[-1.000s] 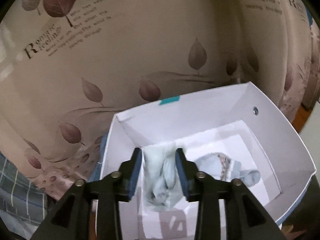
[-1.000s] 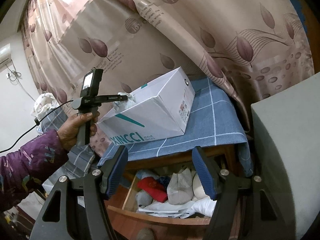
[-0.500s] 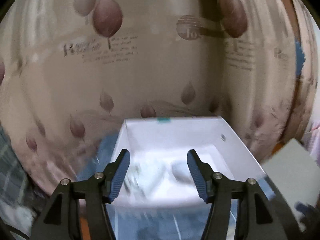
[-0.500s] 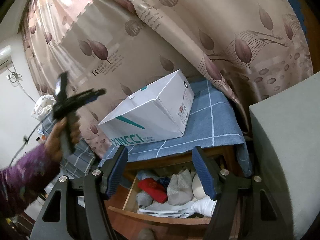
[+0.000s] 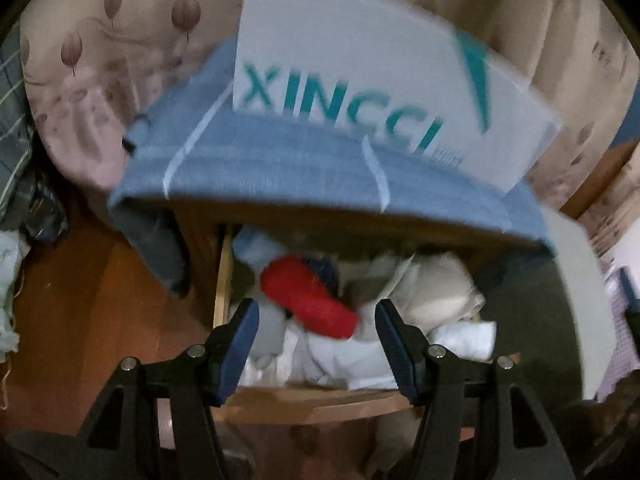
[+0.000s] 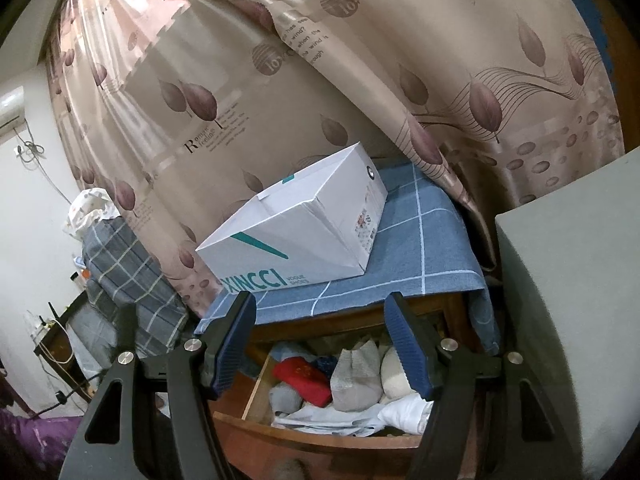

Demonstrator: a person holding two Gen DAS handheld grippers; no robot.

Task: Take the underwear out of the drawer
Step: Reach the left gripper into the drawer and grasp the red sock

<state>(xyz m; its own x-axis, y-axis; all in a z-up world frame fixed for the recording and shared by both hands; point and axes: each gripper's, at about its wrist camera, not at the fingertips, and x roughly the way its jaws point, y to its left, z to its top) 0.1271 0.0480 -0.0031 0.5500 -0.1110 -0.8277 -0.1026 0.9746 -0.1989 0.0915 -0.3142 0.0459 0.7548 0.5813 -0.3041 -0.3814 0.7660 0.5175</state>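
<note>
Left tongs [image 5: 314, 334] — a second ago they pinched a pale garment over the white XINCCI shoe box [image 6: 296, 236]; now they stand wide and empty, and your left view has swung from the box interior down onto the open drawer [image 5: 304, 402]. The view is motion-blurred, so fine detail of the cloth is uncertain. The garment is not in view in either picture now; it was probably let go into the box, and one item of the task counts as delivered.

Right tongs [image 6: 320, 348] — wide, nothing between the pads, unchanged from a second ago and aimed at the same drawer from a shallower angle.

Drawer contents — the remaining underwear lies inside the wooden drawer below the blue checked cloth [image 6: 420, 240] that covers the desk. You can pick out a red folded piece [image 5: 308, 296] nearest the middle of the left tongs' gap, a grey piece [image 6: 354, 376], a cream bundle [image 5: 436, 284] to the right, and white fabric [image 6: 404, 406] against the front board.

Reading — you are at the start of a fresh pick. The left tongs frame the red piece but do not touch it; expect loose neighbours to drag along when it lifts.
</note>
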